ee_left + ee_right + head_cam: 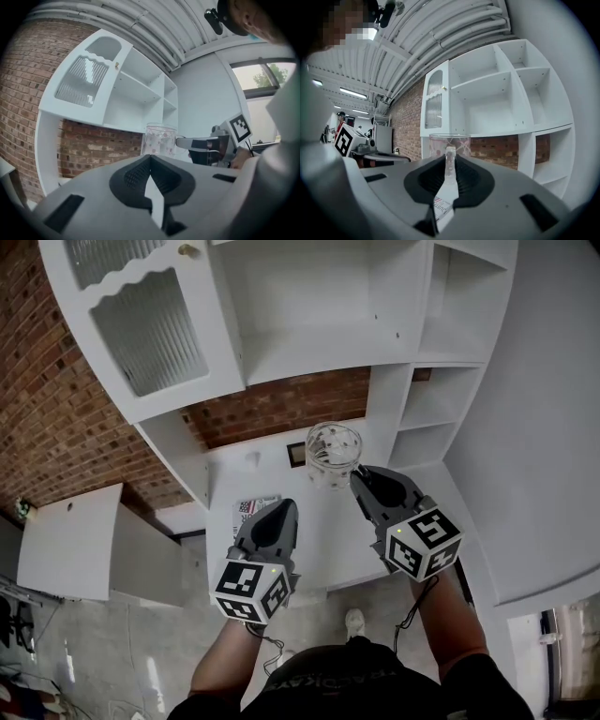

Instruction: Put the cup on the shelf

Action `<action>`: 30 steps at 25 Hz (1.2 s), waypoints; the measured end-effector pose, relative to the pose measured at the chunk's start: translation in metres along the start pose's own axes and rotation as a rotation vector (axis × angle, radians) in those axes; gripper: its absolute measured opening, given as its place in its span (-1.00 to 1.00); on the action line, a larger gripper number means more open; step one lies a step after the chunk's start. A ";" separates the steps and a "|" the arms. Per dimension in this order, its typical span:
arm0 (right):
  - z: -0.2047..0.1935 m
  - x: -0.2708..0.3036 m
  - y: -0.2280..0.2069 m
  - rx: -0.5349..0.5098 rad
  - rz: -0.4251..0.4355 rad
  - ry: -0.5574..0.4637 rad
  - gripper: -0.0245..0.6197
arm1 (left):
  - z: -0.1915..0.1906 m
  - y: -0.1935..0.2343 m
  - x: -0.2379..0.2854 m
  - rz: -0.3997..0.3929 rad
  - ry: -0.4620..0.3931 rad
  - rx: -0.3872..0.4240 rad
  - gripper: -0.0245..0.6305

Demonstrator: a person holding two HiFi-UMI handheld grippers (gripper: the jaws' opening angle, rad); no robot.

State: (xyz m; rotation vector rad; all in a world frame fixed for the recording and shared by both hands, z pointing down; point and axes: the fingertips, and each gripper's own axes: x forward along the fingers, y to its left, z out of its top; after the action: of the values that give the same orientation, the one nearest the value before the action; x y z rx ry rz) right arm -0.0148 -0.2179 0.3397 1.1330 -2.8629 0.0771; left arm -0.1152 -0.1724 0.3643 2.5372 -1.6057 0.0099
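The place looked like a large industrial hall or laboratory, with one corner fitted out to resemble a home. Bare white pipes (440,33) ran overhead under a ribbed ceiling, and long strip lights (354,93) hung farther back. The floor (122,652) was plain grey concrete. Against a red brick wall (37,381) stood a white shelf unit (309,343) with open compartments and a door of ribbed glass (150,329), as one finds in a kitchen or a living room. A window (267,77) showed green trees outside.
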 end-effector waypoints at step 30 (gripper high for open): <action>0.070 0.052 -0.124 -0.028 0.225 -0.068 -0.81 | 0.043 -0.030 0.123 0.179 -0.058 0.050 -0.91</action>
State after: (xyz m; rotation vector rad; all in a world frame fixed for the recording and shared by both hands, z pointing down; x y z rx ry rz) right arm 0.0299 -0.3485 0.2773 0.8193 -3.0301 0.0092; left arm -0.0383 -0.2761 0.3283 2.4417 -1.8724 -0.0055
